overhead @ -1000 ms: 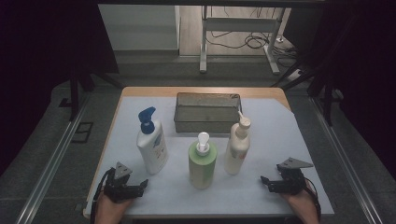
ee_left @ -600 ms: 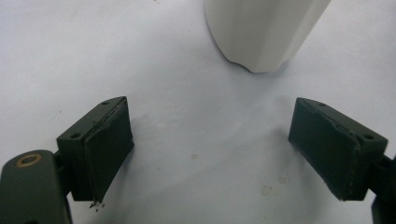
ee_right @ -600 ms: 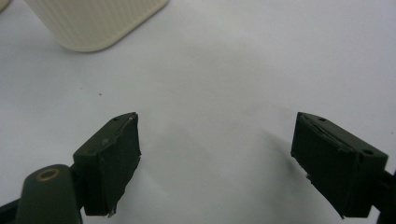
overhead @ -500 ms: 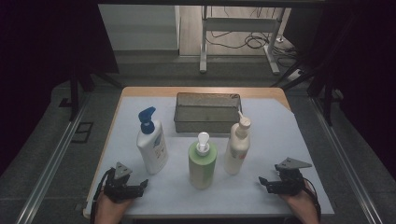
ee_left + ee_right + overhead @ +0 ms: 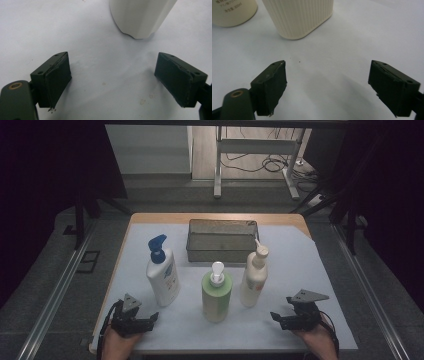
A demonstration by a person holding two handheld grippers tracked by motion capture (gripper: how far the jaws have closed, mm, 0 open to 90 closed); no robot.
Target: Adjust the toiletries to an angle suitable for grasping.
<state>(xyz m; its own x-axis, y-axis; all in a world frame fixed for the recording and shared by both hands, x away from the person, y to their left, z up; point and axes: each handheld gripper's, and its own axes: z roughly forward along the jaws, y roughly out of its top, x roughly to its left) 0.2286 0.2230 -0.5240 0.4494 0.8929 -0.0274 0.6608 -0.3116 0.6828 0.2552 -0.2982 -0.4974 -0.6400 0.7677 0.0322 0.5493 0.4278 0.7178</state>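
Ahead of my right gripper (image 5: pixel 278 316), whose jaws are gaping with nothing between them, I am seeing the ribbed cream bottle (image 5: pixel 299 17) standing upright, nearer this hand than my equally unclenched left gripper (image 5: pixel 150 319).

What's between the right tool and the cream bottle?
Nothing: bare white cover lies between the open right tool and the cream bottle, seen in the right gripper view.

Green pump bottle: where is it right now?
High view: the green pump bottle stands upright at the table's centre front, between the blue-pump white bottle on its left and the cream bottle on its right, nearer than the mesh basket.
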